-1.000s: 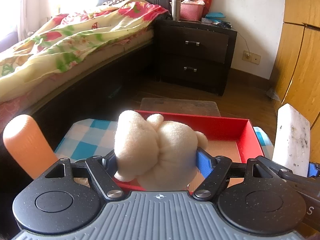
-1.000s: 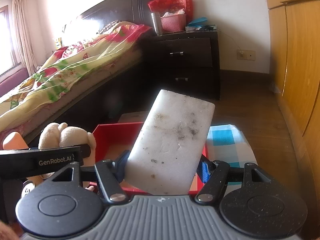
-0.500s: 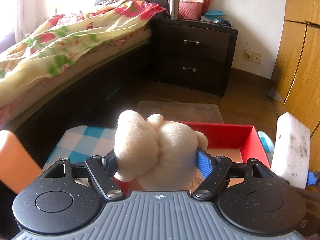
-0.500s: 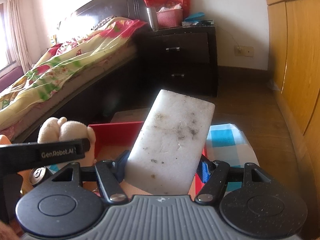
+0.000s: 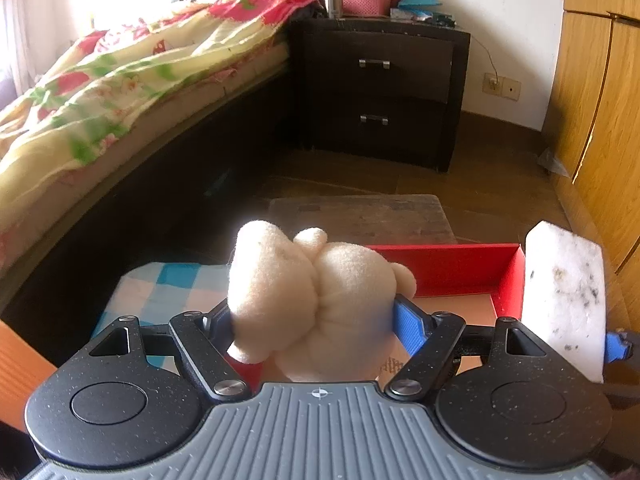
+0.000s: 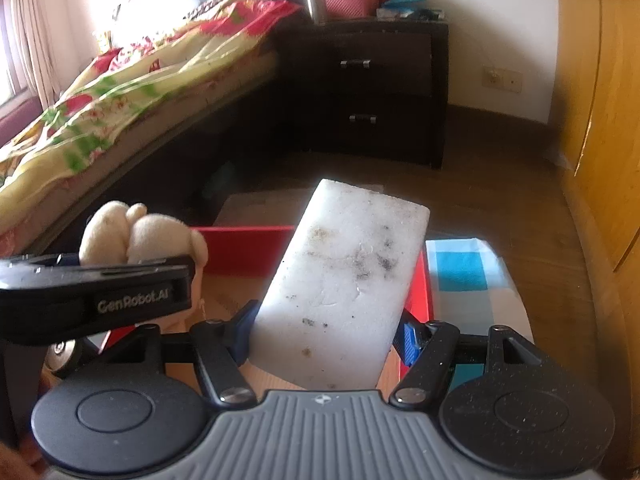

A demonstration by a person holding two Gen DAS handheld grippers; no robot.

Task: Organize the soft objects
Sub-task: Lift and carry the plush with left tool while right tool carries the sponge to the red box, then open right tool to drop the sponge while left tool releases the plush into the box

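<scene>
Left wrist view: a cream plush toy sits squeezed between the jaws of the left gripper, whose blue pads press into its sides, so the jaws stand fairly wide yet closed on the toy. It hangs above the near end of a red open box with a bare cardboard-coloured floor. At the right edge of this view the white sponge block stands upright, speckled with dark grime — it is clamped in the right gripper, seen in full from the right wrist view, where the sponge block tilts up and to the right from between the blue pads that pinch its lower part. From there the plush toy shows at the left, behind the dark arm of the left gripper, and the red box lies under both objects.

The box rests on a blue-and-white checked cloth. Beyond are a wooden floor, a bed with a flowered quilt at the left, a dark nightstand against the wall and a wooden wardrobe at the right.
</scene>
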